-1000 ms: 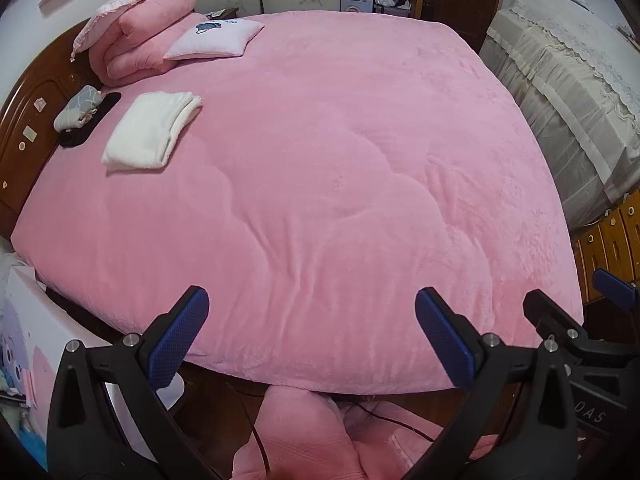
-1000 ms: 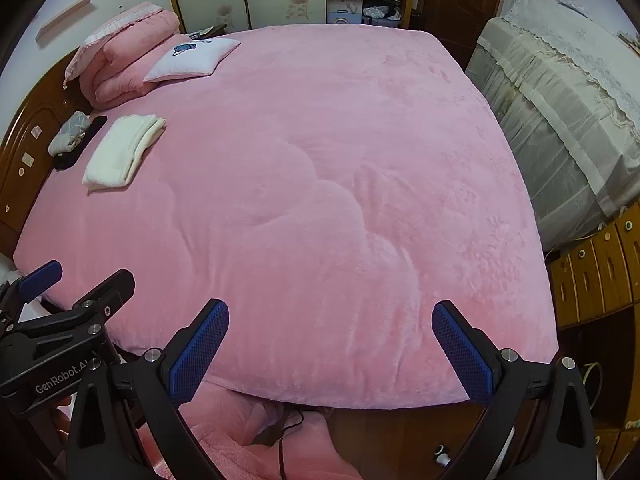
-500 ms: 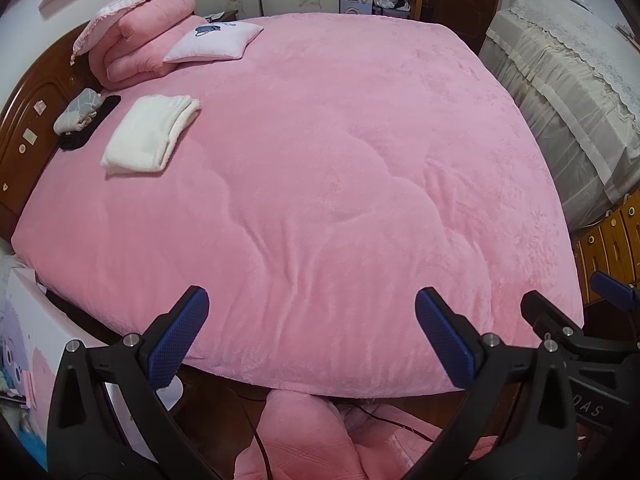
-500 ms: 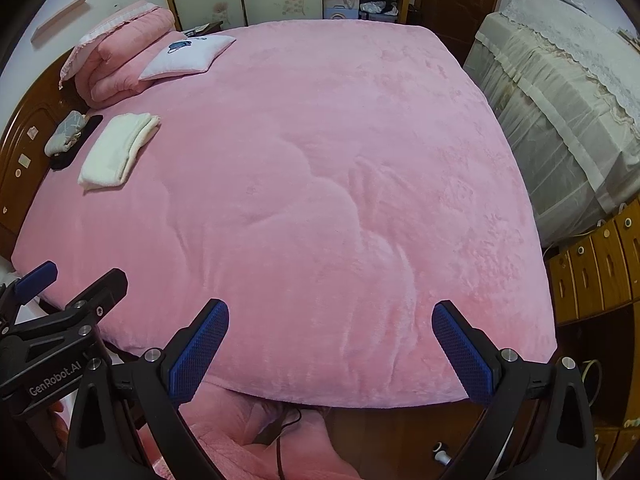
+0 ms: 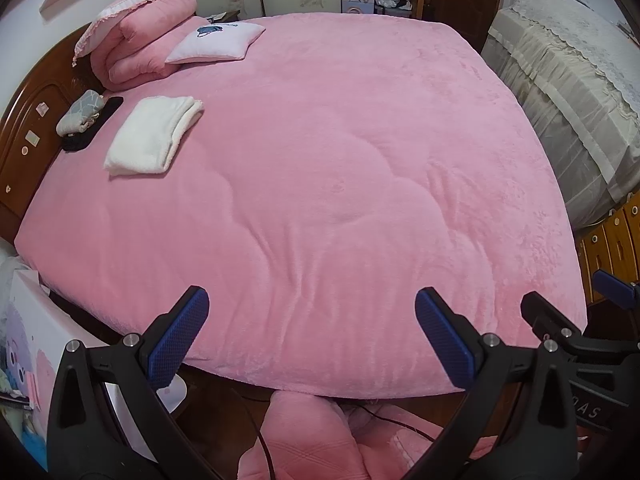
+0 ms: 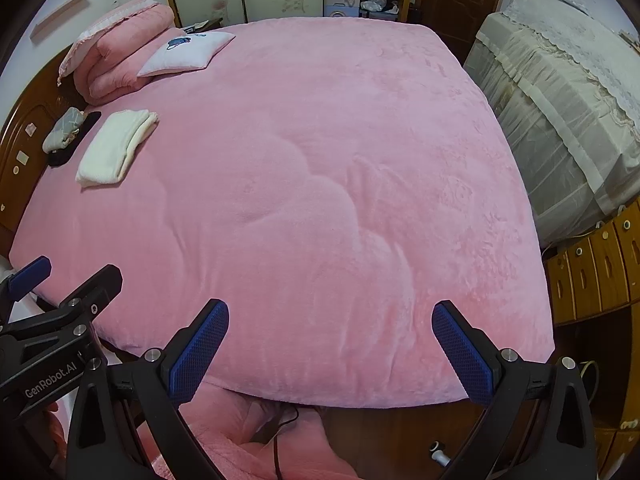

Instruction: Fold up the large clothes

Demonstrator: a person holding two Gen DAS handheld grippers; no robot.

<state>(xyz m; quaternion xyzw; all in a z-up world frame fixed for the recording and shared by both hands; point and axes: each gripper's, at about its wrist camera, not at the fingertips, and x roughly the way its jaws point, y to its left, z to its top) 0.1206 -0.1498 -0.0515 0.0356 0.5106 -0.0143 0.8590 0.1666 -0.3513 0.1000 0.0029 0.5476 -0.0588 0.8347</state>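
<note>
Two grippers hang side by side over the near edge of the bed, and both stand wide apart with nothing between the blue pads: the left gripper (image 5: pixel 312 336) and the right gripper (image 6: pixel 330 344) each look out across the pink blanket (image 5: pixel 340 168), which lies spread flat over the whole bed. No large garment is laid out for folding. The one piece of clothing-like cloth in plain sight is a folded white bundle (image 5: pixel 154 138) at the far left, close to the headboard (image 5: pixel 24 132), with a small grey bundle (image 5: pixel 78 112) just beside it. A pink quilt (image 5: pixel 140 48) and a small pillow (image 5: pixel 216 42) sit in the far left corner. Pink fabric (image 5: pixel 304 436) lies on the floor below the near edge; whether it is a garment I cannot tell.

This looks like the start or the gap between items. The next move would be to reach for a garment, likely that floor fabric, and spread it on the blanket.
</note>
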